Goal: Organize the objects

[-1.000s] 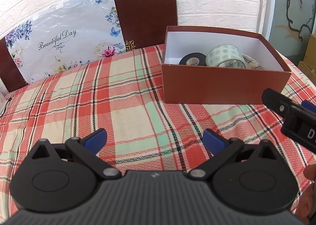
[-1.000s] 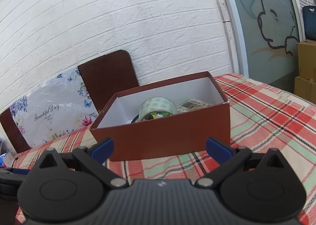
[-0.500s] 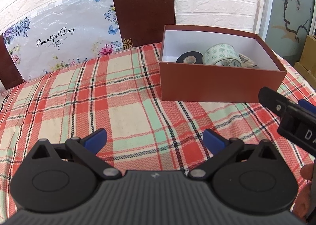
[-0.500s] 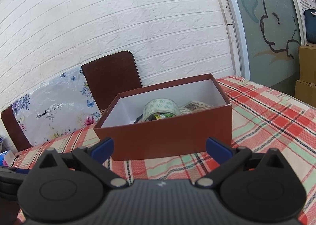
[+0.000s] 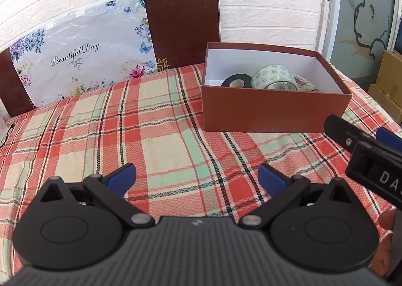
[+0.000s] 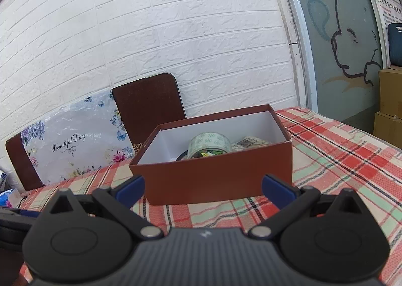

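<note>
A red-brown open box (image 5: 273, 112) stands on the plaid tablecloth (image 5: 160, 140); it also shows in the right wrist view (image 6: 218, 180). Inside lie a patterned tape roll (image 5: 273, 77), a black tape roll (image 5: 235, 82) and some printed packets (image 5: 305, 83). The patterned roll also shows in the right wrist view (image 6: 209, 144). My left gripper (image 5: 197, 178) is open and empty above the cloth, in front and left of the box. My right gripper (image 6: 203, 186) is open and empty just in front of the box.
A floral "Beautiful Day" board (image 5: 80, 57) and a brown chair back (image 5: 183, 27) stand behind the table against the white brick wall. Cardboard boxes (image 6: 390, 102) are stacked at the right, beyond the table's edge. The right gripper's body (image 5: 369, 158) shows at the right of the left wrist view.
Both grippers have pulled back and risen slightly, so the box looks a little farther and lower. Both stay open and empty.
</note>
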Demonstrator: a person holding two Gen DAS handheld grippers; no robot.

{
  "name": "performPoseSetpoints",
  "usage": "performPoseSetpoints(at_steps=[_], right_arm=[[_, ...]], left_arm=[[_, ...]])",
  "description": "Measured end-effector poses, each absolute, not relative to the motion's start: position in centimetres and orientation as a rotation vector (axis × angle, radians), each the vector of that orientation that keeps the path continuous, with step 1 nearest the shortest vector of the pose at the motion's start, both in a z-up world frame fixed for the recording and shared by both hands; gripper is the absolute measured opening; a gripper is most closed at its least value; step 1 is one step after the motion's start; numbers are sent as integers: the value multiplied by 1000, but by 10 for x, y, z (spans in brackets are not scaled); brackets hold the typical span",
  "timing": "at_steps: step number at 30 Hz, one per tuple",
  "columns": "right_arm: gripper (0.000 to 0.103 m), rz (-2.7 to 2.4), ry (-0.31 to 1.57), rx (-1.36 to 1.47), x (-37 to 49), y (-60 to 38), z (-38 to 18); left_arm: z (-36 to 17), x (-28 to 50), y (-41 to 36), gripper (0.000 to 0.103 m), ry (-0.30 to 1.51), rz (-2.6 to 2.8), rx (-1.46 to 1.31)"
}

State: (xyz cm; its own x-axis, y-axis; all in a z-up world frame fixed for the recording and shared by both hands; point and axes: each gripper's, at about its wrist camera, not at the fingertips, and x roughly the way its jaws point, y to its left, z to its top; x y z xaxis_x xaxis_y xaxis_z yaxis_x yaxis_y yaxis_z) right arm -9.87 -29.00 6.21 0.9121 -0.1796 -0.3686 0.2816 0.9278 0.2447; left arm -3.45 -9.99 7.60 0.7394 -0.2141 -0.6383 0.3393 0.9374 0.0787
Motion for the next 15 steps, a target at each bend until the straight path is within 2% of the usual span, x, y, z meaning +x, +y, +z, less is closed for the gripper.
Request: performPoseSetpoints(at_steps=[15], right_arm=[[103,-228,313,283,-137,-280,68]], left_arm=[[83,-68,-88,103,639,-315,177]])
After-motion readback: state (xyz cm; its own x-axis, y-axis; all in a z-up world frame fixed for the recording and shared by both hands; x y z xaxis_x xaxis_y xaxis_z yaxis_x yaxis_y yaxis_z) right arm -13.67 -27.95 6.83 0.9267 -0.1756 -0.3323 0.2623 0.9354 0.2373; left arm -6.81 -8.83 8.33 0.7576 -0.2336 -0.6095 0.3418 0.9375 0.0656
